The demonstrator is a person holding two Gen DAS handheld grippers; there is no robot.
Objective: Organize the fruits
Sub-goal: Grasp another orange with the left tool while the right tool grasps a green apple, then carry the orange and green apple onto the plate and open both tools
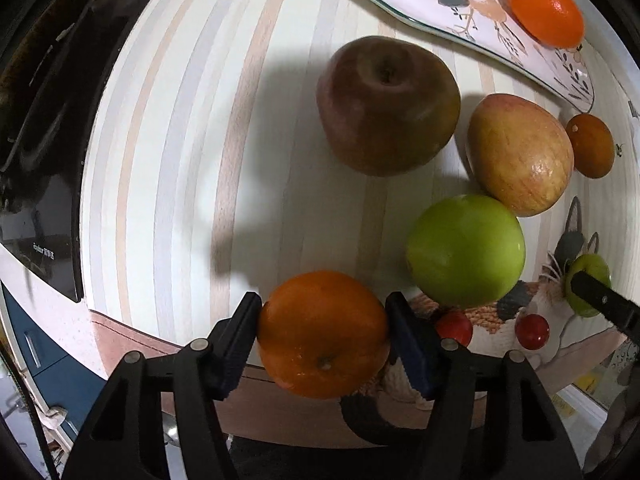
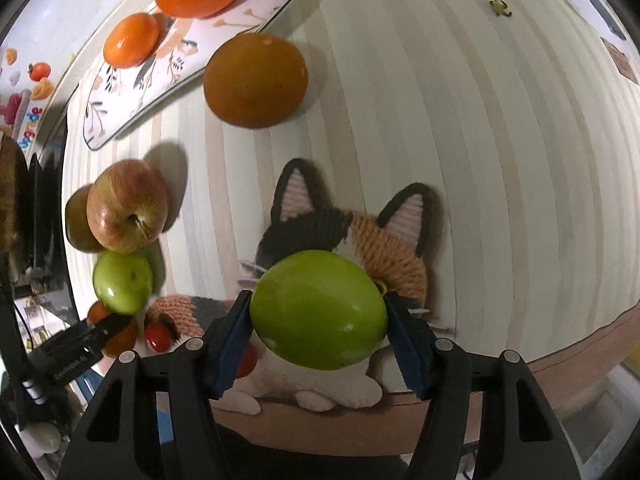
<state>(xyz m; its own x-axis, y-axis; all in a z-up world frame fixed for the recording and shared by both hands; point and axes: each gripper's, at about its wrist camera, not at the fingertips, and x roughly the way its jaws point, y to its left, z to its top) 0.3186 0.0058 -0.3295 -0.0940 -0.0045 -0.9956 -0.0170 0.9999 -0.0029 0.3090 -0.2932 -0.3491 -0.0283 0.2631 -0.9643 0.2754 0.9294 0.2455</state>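
My left gripper [image 1: 323, 334] is shut on an orange [image 1: 323, 334] near the table's front edge. My right gripper [image 2: 318, 316] is shut on a green apple [image 2: 318, 316] above a knitted cat mat [image 2: 384, 248]. On the table lie a dark red apple [image 1: 386, 106], a red-yellow apple [image 1: 520, 154], another green apple [image 1: 466, 250] and a loose orange [image 2: 256, 80]. A patterned plate [image 1: 420, 4] holds two oranges [image 1: 544, 10]. Two small red fruits [image 1: 532, 332] sit on the mat.
A dark screen [image 1: 40, 160] stands at the left beyond the striped tablecloth [image 1: 180, 140]. A small yellow-green scrap [image 2: 500, 6] lies far back. The table edge [image 2: 580, 344] curves in front.
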